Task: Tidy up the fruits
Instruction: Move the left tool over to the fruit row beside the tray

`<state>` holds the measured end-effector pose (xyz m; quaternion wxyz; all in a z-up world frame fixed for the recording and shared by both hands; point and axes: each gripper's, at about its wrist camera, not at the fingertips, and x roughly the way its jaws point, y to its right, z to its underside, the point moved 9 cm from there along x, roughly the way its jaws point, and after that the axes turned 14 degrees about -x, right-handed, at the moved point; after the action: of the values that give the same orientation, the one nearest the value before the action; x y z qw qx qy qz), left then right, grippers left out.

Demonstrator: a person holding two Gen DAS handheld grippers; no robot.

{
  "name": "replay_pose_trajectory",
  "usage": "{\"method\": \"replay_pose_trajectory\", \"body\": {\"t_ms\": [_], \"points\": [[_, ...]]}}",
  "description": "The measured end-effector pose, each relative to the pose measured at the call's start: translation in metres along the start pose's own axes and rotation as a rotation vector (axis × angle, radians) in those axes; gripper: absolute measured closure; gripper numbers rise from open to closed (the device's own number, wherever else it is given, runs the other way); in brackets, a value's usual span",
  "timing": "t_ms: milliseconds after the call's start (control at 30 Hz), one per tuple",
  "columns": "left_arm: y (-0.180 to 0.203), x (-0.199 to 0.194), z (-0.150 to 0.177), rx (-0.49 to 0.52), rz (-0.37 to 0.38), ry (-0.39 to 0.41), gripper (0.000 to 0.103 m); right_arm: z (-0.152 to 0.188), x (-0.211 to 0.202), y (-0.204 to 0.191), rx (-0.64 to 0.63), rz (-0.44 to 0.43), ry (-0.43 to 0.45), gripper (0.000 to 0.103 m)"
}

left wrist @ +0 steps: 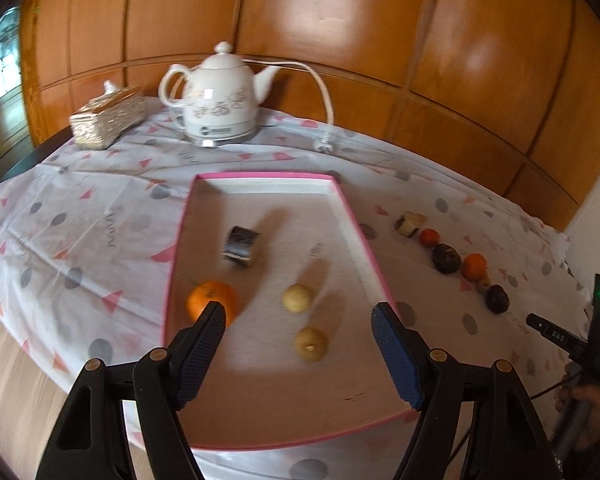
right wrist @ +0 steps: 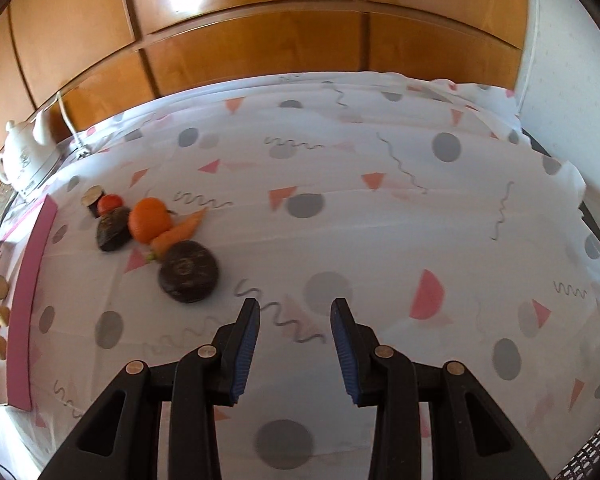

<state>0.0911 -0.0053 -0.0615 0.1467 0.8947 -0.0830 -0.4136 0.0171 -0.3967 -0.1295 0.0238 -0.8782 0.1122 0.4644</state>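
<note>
left wrist: down over tray [left wrist: 374,256] | right wrist: down over tablecloth [right wrist: 380,240], tray at left

The left gripper [left wrist: 298,314] is built of matte black plastic: two broad angular arms with triangular cut-outs, each arm hinged by round brass-coloured rivets. Its two fingers [left wrist: 204,332] carry dark blue ribbed rubber pads on their inner faces, the ribs running crosswise in fine rows.

The right gripper [right wrist: 295,312] has the same make: black moulded arms with triangular openings, four brass-coloured rivets, and blue ribbed pads lining the fingers [right wrist: 246,336].

In the left wrist view, at the right edge, the body of the right-hand device shows as a black handle with white markings, a small lit green lamp above it, a thin dark cable, and a person's hand [left wrist: 588,404] wrapped round it.
</note>
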Motion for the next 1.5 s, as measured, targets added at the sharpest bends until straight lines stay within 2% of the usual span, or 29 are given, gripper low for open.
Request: {"method": "replay_pose_trajectory", "body": {"t_ms": [67,300,400,800,1033,1300,1500], "points": [[0.013,0.004,0.003,0.028,0.023,-0.017,0.028,0.003,-0.001,0.008,0.013,0.011,-0.002,0.066],[0.065,0.019,0.014,0.136,0.115,-0.086,0.041,0.010,-0.002,0.037,0.065,0.062,-0.009,0.066],[0.086,0.025,0.018,0.175,0.145,-0.110,0.042,0.014,-0.001,0.047,0.086,0.075,-0.017,0.066],[0.135,0.046,0.030,0.254,0.201,-0.173,0.048,0.022,0.002,0.063,0.111,0.087,-0.030,0.066],[0.164,0.062,0.038,0.288,0.231,-0.217,0.054,0.025,0.003,0.071,0.124,0.097,-0.031,0.066],[0.202,0.090,0.058,0.315,0.296,-0.315,0.075,0.031,0.002,0.087,0.156,0.121,-0.033,0.066],[0.222,0.112,0.064,0.261,0.347,-0.398,0.083,0.033,0.004,0.092,0.163,0.126,-0.038,0.066]]}}
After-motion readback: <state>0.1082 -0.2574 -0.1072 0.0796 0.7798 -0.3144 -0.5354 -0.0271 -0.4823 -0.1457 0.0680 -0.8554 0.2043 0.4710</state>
